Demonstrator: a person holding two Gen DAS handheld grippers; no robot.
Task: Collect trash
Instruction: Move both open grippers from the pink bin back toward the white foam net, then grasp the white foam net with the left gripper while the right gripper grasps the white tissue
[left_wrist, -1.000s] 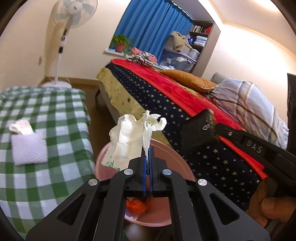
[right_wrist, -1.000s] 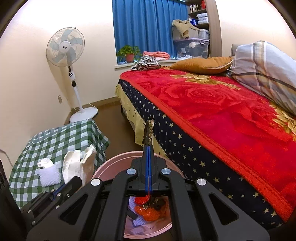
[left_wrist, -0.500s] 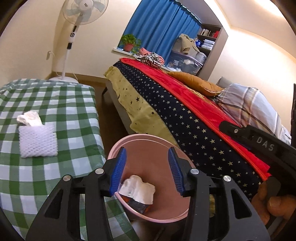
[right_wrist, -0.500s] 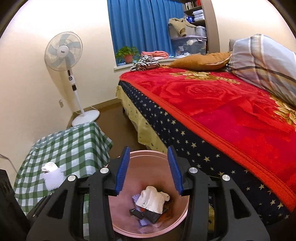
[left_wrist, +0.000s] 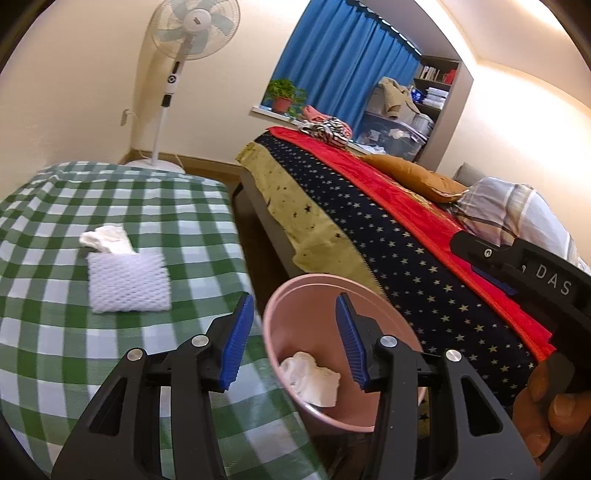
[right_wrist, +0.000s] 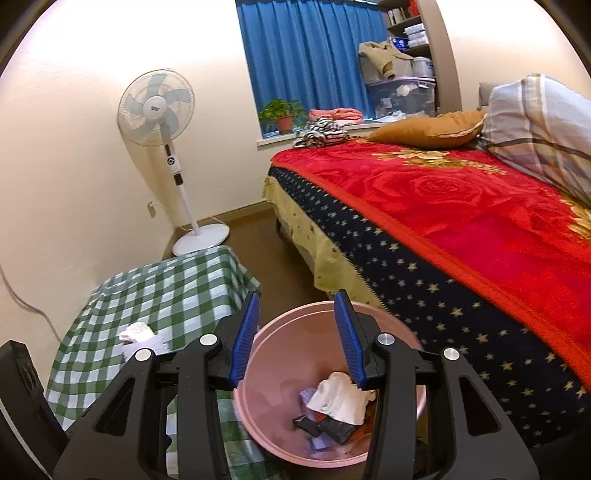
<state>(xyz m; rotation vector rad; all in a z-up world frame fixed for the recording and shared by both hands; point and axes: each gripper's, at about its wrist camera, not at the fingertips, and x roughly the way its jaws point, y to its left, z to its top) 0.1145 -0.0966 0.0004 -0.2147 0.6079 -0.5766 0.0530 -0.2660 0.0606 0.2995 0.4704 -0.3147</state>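
A pink trash bin (left_wrist: 295, 291) stands on the floor between the green checked table and the bed; it also shows in the right wrist view (right_wrist: 280, 354). Crumpled white paper (left_wrist: 312, 378) lies in it, on dark wrappers (right_wrist: 325, 428). My left gripper (left_wrist: 293, 339) is open and empty, over the bin's left rim. My right gripper (right_wrist: 295, 339) is open and empty, above the bin. A crumpled white tissue (left_wrist: 105, 238) and a white foam net sleeve (left_wrist: 127, 282) lie on the table; both show in the right wrist view (right_wrist: 138, 332).
The green checked table (left_wrist: 55, 350) is at the left. The bed with a red blanket (right_wrist: 461, 206) and starred cover is at the right. A standing fan (right_wrist: 162, 110) is by the far wall. Brown floor lies between table and bed.
Both grippers opened and let go of their trash: the white paper fell from the left one into the bin. The left gripper has since swung left toward the table.
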